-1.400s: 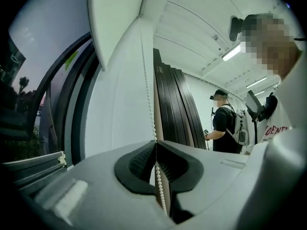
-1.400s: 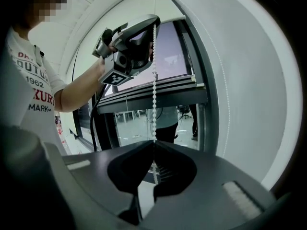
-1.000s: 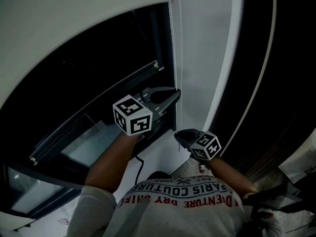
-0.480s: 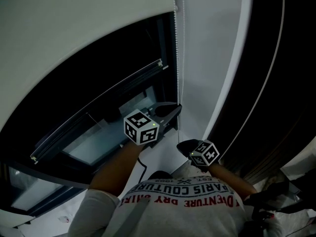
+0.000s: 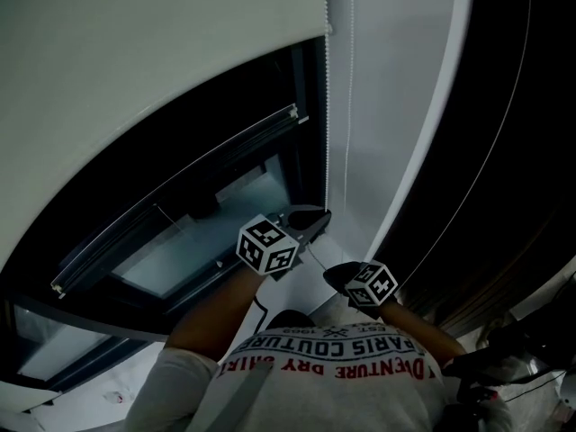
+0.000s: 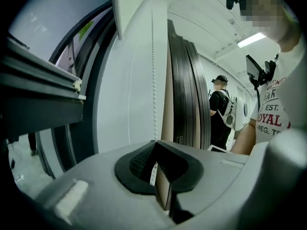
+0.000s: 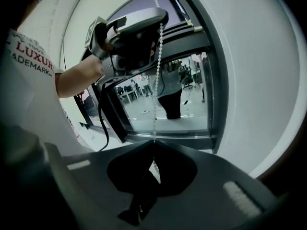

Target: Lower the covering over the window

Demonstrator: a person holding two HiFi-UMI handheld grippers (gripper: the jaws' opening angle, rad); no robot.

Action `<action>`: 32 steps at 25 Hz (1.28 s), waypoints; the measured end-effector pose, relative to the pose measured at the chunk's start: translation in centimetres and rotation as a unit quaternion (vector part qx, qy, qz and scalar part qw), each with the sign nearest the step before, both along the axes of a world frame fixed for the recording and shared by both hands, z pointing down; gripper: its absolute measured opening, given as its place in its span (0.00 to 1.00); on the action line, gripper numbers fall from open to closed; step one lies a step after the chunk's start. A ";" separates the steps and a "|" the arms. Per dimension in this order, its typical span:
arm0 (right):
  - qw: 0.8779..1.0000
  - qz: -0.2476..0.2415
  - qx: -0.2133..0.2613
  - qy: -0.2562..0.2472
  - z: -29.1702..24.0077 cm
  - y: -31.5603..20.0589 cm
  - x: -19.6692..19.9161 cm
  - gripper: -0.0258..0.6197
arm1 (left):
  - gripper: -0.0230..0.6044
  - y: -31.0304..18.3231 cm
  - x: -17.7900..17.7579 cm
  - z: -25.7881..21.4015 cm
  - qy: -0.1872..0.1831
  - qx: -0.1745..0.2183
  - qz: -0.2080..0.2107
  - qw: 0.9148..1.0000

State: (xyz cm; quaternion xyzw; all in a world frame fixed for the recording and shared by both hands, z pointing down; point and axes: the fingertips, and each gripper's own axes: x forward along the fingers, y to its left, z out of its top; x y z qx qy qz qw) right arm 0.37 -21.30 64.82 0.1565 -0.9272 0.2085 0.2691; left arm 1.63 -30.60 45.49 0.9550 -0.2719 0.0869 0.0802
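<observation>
A white roller blind (image 5: 135, 79) covers the upper part of the dark window (image 5: 180, 250). Its white bead chain (image 5: 327, 133) hangs down the window's right side. My left gripper (image 5: 317, 216) is shut on the chain, which runs straight up from its jaws (image 6: 153, 80). Just below and to the right, my right gripper (image 5: 331, 273) is shut on the same chain. In the right gripper view the chain (image 7: 156, 90) rises taut from my right gripper (image 7: 154, 150) to the left gripper (image 7: 139, 20) above it.
A dark window frame with a long bar (image 5: 180, 192) lies under the blind. A white wall (image 5: 387, 106) stands right of the chain, then dark stacked panels (image 5: 504, 151). A person (image 6: 219, 109) stands far back in the room. A black cable (image 7: 101, 123) hangs by the frame.
Both grippers have moved down with the chain, the left one more than the right. The blind's lower edge sits lower over the window than before.
</observation>
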 end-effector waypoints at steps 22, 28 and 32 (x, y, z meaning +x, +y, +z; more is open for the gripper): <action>0.993 -0.020 0.093 -0.076 -13.2 -4.1 1.8 0.27 | 0.05 2.5 -0.3 8.5 -0.022 -0.059 -0.025 0.998; 0.965 -0.021 0.202 -0.163 -26.8 -7.1 -0.2 0.26 | 0.05 3.2 0.3 8.3 -0.028 -0.056 -0.021 0.998; 0.949 -0.014 0.257 -0.184 -31.7 -7.7 -0.9 0.20 | 0.05 4.0 0.9 8.3 -0.036 -0.056 -0.015 0.998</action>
